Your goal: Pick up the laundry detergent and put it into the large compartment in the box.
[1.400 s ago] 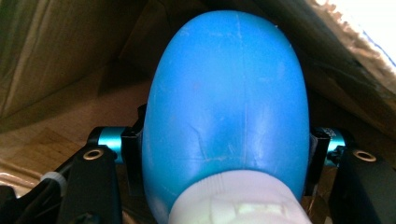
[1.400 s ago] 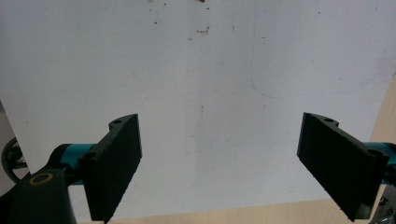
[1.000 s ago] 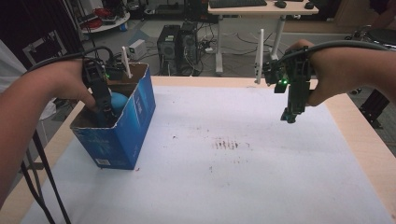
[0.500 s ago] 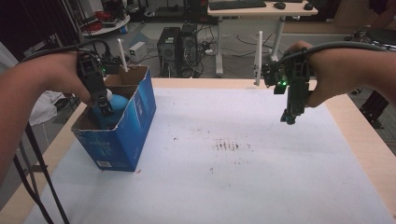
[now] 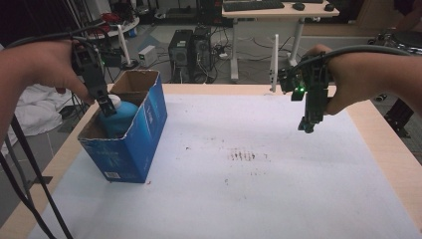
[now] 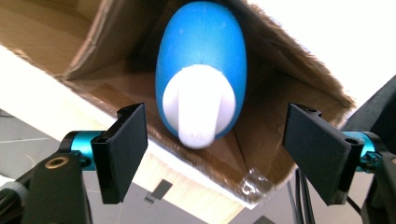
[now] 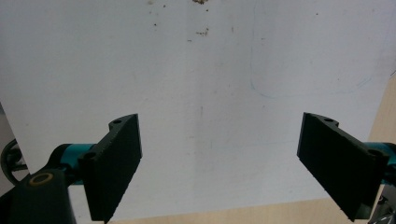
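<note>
Left tool (image 6: 212,154) has lifted (jaws apart) above boxed (image 5: 132,149) blue bottle (image 6: 201,70).

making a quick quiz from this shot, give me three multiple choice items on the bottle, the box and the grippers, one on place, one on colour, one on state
1. Where is the bottle?
A. on the white sheet
B. inside the box
C. between the right gripper's fingers

2. What colour is the bottle's cap?
A. white
B. red
C. black

3. How does the left gripper stand?
A. shut on the cap
B. shut on the box wall
C. open, a jaw on each side of the cap

Answers: 1 B, the cardboard walls surround it in the high view. 2 A, the left gripper view shows a white cap on a blue body. 3 C, gaps show between both jaws and the cap.
</note>
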Demonstrator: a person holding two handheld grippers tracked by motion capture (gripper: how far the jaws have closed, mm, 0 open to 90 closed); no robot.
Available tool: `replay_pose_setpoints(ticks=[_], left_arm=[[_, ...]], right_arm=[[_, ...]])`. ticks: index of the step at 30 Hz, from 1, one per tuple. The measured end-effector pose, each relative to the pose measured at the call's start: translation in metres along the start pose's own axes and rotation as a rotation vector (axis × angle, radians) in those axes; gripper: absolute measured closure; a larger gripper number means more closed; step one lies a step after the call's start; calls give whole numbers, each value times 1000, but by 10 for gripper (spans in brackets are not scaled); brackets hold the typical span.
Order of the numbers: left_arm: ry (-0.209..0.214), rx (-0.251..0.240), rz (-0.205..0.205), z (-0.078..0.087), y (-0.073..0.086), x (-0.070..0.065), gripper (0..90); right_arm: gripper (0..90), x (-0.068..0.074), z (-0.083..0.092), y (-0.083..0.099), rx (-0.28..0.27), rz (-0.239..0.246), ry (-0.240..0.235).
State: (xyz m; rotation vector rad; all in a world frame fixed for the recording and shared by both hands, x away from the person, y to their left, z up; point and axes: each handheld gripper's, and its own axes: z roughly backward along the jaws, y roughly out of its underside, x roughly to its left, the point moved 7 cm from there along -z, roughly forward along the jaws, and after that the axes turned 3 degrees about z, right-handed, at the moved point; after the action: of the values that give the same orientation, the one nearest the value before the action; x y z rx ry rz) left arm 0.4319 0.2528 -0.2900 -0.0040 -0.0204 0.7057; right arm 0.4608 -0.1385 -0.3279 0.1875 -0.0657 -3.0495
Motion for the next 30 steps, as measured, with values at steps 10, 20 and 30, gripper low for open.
replay_pose_setpoints(ticks=[10,20,30], left_arm=[[-18,-34,-88,35,-9,-26,187],[18,-51,-259,45,-33,-69,146],[-18,-2,-378,36,-60,-104,121]], right_arm=[[130,2,-2,-9,-5,23,2],[130,8,-1,-14,1,37,-2],[130,14,1,-16,0,55,5]])
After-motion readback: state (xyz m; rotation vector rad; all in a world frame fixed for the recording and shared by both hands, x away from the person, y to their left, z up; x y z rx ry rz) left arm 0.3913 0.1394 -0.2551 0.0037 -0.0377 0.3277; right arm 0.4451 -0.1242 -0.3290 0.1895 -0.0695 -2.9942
